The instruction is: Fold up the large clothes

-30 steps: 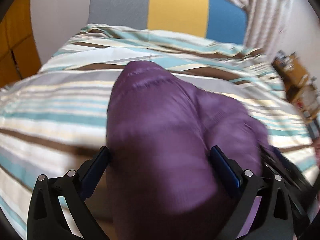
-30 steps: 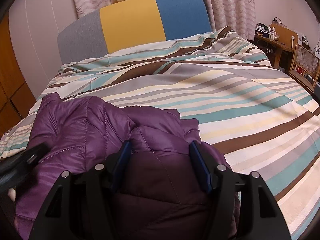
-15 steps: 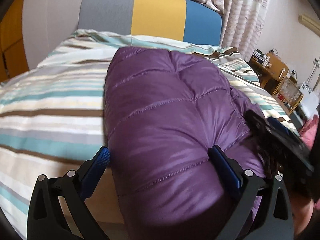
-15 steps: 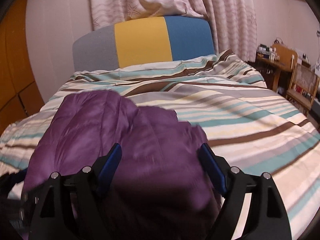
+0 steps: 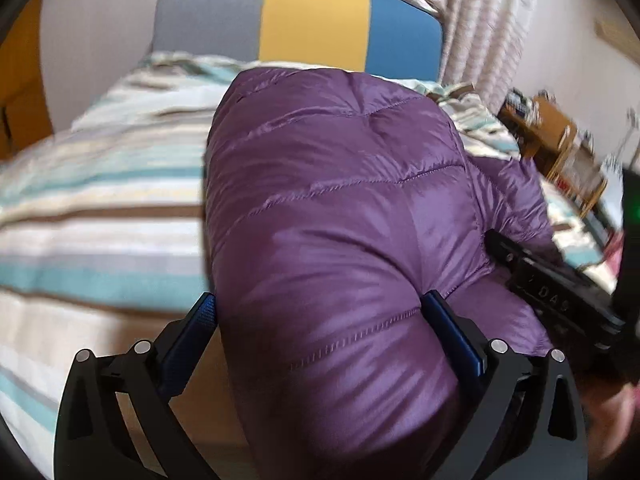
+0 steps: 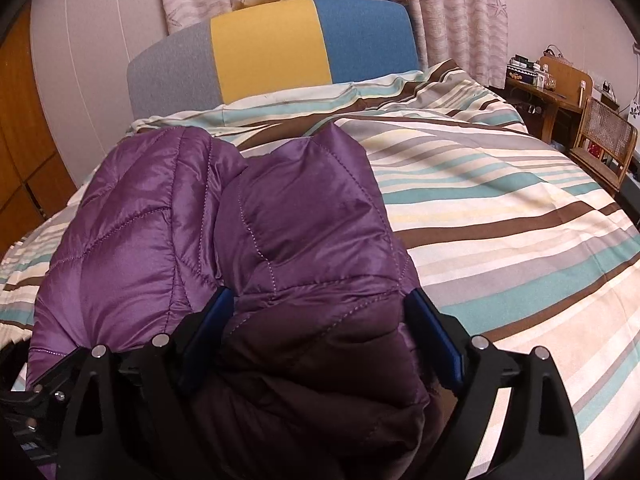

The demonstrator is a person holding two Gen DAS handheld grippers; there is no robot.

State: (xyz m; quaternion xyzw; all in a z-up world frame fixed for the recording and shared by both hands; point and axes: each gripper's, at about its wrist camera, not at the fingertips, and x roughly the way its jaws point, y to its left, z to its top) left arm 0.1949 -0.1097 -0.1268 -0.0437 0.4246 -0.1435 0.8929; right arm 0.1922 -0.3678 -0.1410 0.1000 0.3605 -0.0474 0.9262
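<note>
Striped bedding (image 6: 500, 208) is filling the frame, a tricolour headboard (image 6: 272, 48) sitting at upper centre. Purple puffer jacket (image 6: 224, 220) is lying bunched at lower left of the bed; folding seems partway, still bulky. Right gripper (image 6: 320, 332): fingers have just been opening, standing wide, jacket between. Left gripper (image 5: 320, 320): fingers are straddling a padded roll widely; grip is unclear.

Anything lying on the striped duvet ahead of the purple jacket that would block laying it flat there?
Nothing visible does. The purple jacket sits between the fingers of both grippers, and the striped duvet beyond it and to its right shows only bare fabric up to the headboard. The bed under the jacket is hidden.
</note>
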